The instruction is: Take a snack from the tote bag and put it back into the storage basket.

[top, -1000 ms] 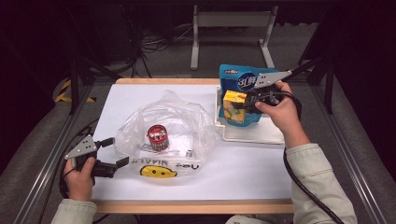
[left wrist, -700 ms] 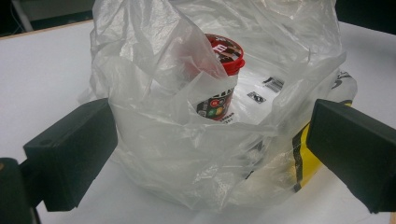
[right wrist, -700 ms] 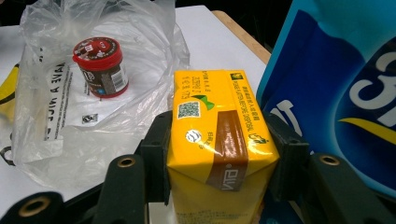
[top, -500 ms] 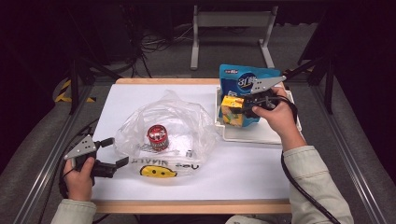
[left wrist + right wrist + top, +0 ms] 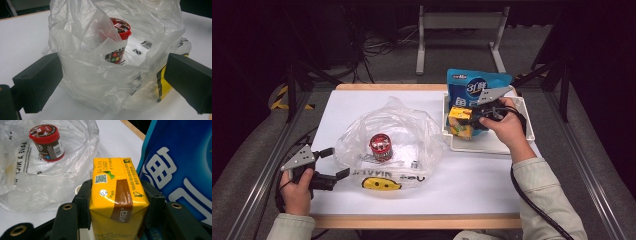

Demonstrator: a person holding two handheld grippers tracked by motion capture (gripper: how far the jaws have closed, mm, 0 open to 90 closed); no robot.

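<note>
Here, from the high view, the right gripper (image 5: 469, 120) clamps the yellow carton (image 5: 460, 121) in the white tray (image 5: 522, 137); lift it straight, perhaps clear of the blue pouch (image 5: 472, 86); left gripper view: jaws wide around the plastic bag (image 5: 105, 82); right gripper view: keep pressure square on the carton's sides.

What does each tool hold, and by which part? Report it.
Right tool clamps the yellow drink carton by its two side faces. Left tool stands open around the plastic bag, holding nothing.
</note>
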